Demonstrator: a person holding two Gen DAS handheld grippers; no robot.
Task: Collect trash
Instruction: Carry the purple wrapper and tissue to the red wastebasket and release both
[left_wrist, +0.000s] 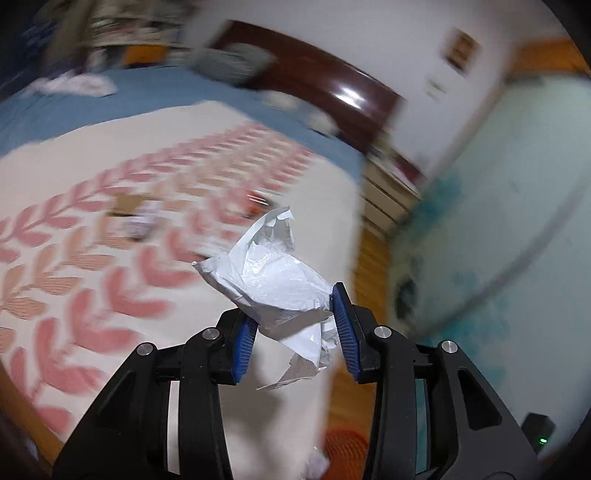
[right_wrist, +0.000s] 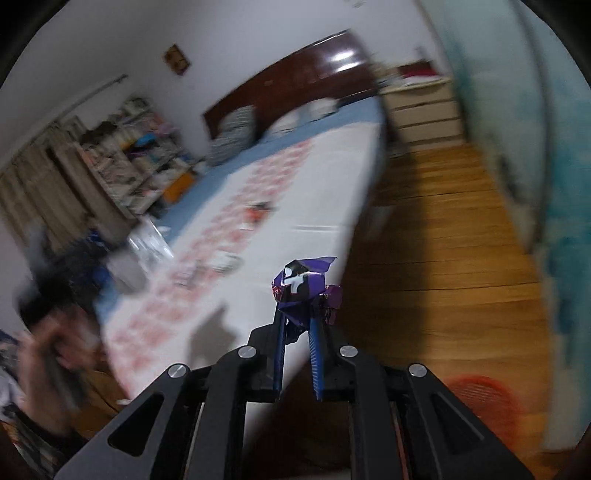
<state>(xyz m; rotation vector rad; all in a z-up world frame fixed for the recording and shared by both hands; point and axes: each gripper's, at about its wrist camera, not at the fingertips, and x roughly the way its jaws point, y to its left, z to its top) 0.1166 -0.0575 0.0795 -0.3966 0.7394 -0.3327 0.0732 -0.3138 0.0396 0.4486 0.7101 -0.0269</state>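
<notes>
Orange basket (left_wrist: 345, 448) on floor by bed corner, contents blurred. Left gripper (left_wrist: 293, 325) clamps crumpled white plastic bag (left_wrist: 275, 280); right gripper (right_wrist: 297, 325) pinches crumpled purple wrapper (right_wrist: 303, 286), both above bed edge.

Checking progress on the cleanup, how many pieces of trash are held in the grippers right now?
2: a crumpled white plastic bag in the left gripper, a purple wrapper in the right gripper. More blurred litter remains on the bed.

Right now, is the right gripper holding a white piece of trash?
No, the right gripper pinches a crumpled purple wrapper.
</notes>
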